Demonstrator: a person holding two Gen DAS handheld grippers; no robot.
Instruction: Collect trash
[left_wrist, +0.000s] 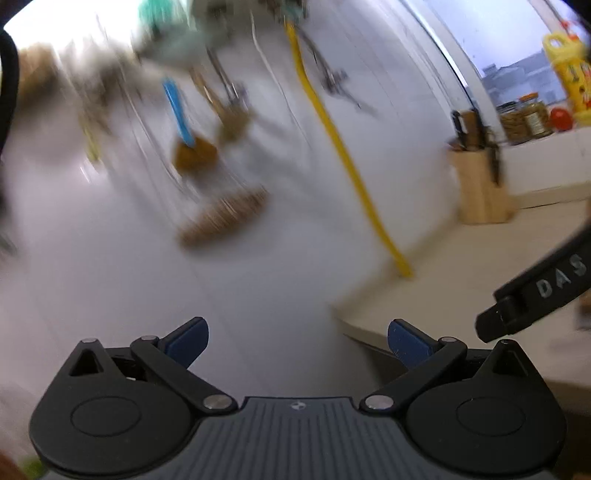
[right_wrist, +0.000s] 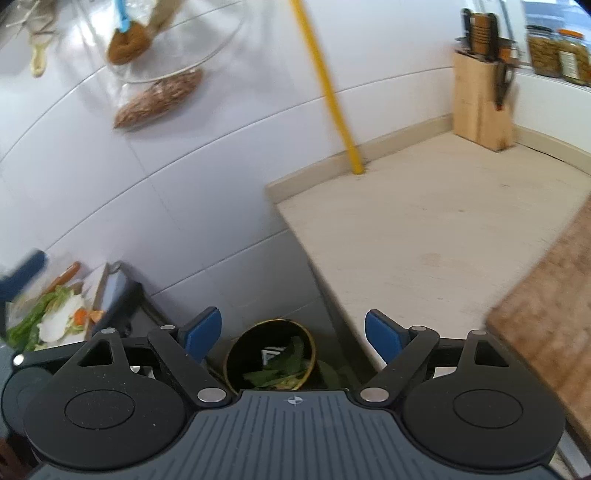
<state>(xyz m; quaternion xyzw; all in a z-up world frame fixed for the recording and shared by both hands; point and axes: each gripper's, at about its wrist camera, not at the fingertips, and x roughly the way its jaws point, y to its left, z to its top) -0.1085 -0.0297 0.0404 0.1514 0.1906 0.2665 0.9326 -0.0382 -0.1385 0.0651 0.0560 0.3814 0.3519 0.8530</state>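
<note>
A black bin (right_wrist: 236, 356) with a gold rim stands on the floor beside the counter, green leaves and scraps inside it. My right gripper (right_wrist: 293, 334) hovers directly above the bin, open and holding nothing. A pile of vegetable scraps (right_wrist: 55, 319) lies at the lower left of the right wrist view, beside a dark tray-like edge (right_wrist: 118, 295). My left gripper (left_wrist: 297, 341) is open and empty, facing the white tiled wall in a blurred view. A black part marked "DAS" (left_wrist: 535, 291) pokes in from the right of the left wrist view.
A beige countertop (right_wrist: 424, 229) ends at a corner by the wall. On it stand a wooden knife block (right_wrist: 480, 107) and a wooden cutting board (right_wrist: 550, 302). A yellow pipe (right_wrist: 328, 88) runs down the wall. Brushes (right_wrist: 129, 40) hang on the wall. Jars (right_wrist: 557, 55) line the sill.
</note>
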